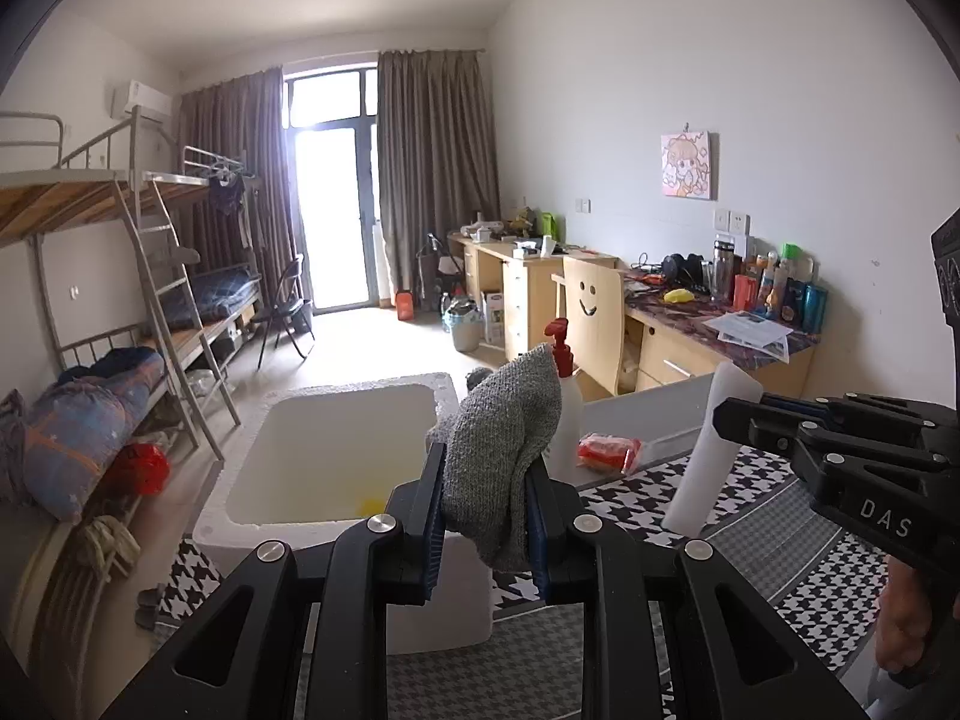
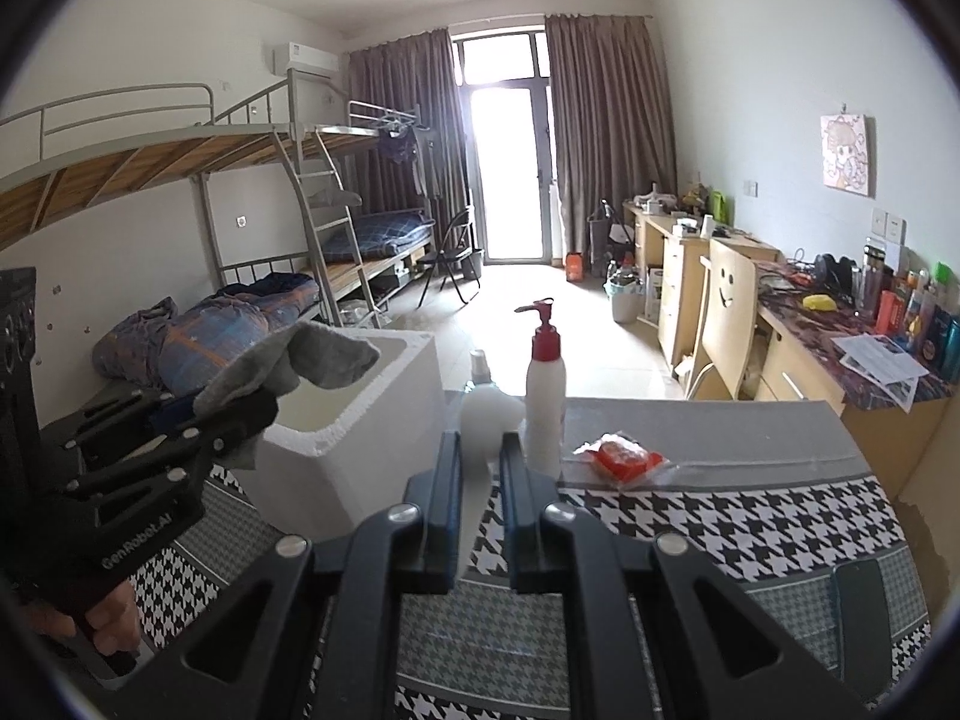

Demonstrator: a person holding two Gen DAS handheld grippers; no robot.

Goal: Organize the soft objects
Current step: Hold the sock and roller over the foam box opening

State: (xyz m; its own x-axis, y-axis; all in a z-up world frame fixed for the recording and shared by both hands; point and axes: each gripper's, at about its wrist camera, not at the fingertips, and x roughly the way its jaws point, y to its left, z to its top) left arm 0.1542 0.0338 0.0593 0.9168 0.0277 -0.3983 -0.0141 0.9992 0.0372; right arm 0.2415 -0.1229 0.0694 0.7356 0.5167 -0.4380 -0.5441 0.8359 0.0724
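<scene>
My left gripper (image 1: 485,480) is shut on a grey knitted cloth (image 1: 504,450) and holds it just right of the open white foam box (image 1: 288,420). The right wrist view shows that cloth (image 2: 300,360) hanging over the foam box (image 2: 384,420) from my left gripper (image 2: 240,420). My right gripper (image 2: 480,462) is shut on a white soft cylinder (image 2: 487,420), blurred by closeness. The left wrist view shows that cylinder (image 1: 708,450) upright in my right gripper (image 1: 744,420). Something yellow (image 1: 369,504) lies in the box.
A white pump bottle with a red top (image 2: 545,396) and a red packet (image 2: 624,456) sit on the houndstooth-covered table (image 2: 720,516). A dark phone (image 2: 864,624) lies at the right. Bunk beds stand left, desks and a chair right.
</scene>
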